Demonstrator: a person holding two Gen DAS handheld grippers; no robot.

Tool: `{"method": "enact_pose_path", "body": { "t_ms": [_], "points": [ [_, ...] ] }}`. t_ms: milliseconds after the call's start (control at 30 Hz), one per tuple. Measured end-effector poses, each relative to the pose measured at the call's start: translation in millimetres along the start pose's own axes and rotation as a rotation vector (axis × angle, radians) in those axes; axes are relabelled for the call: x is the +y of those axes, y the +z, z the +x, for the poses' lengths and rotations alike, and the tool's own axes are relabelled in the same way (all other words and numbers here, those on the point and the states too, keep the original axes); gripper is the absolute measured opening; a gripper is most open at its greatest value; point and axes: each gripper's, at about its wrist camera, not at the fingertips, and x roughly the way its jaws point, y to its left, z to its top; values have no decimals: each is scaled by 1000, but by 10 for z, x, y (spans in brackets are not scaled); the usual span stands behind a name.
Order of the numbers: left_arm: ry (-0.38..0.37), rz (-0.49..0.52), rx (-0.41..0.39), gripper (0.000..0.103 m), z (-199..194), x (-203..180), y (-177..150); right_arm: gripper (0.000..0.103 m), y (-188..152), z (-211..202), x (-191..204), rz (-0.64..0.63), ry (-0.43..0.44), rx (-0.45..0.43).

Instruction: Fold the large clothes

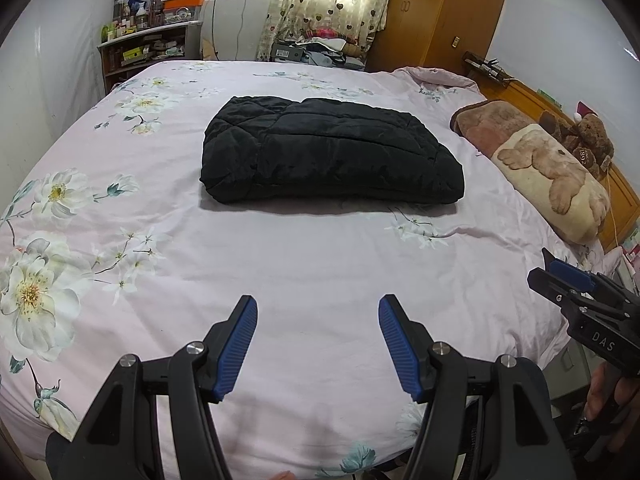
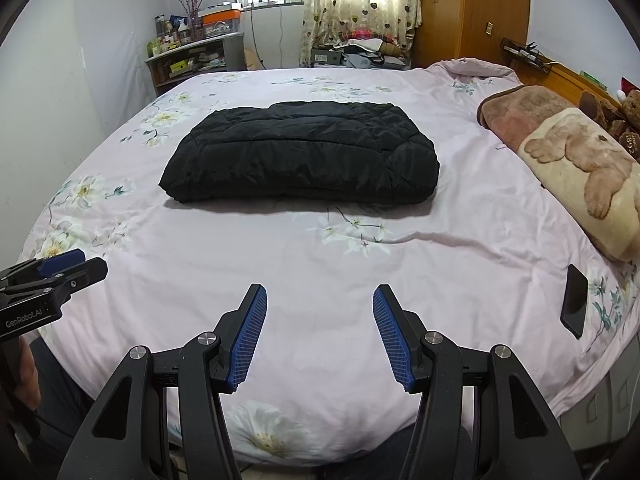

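The black padded coat (image 1: 332,152) is lying folded into a thick bundle mid-bed on the floral sheet (image 1: 312,264), long axis running across my view, well ahead of both tongs. I'm holding my left gripper (image 1: 318,342) and right gripper (image 2: 320,334) with fingers apart, gripping nothing, roughly equally far off. The bundle's far side and underlayers are hiding from me.

**Black quilted jacket, folded on the bed**

The black quilted jacket (image 1: 332,152) lies folded into a thick, puffy rectangle, flat on the pink floral bedspread (image 1: 320,264). Its long side runs crosswise. It sits well ahead of the left gripper (image 1: 318,344) and the right gripper (image 2: 320,332), touching neither. Stitched seams cross its top.
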Motion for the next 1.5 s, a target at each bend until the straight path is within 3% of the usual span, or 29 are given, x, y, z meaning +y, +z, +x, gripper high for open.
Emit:
{"method": "enact_pose_path", "body": {
  "t_ms": [1500],
  "points": [
    [-1,19,10,68,28,-68,-19,56,-55,35,-13,1,-3,8]
  ]
}}
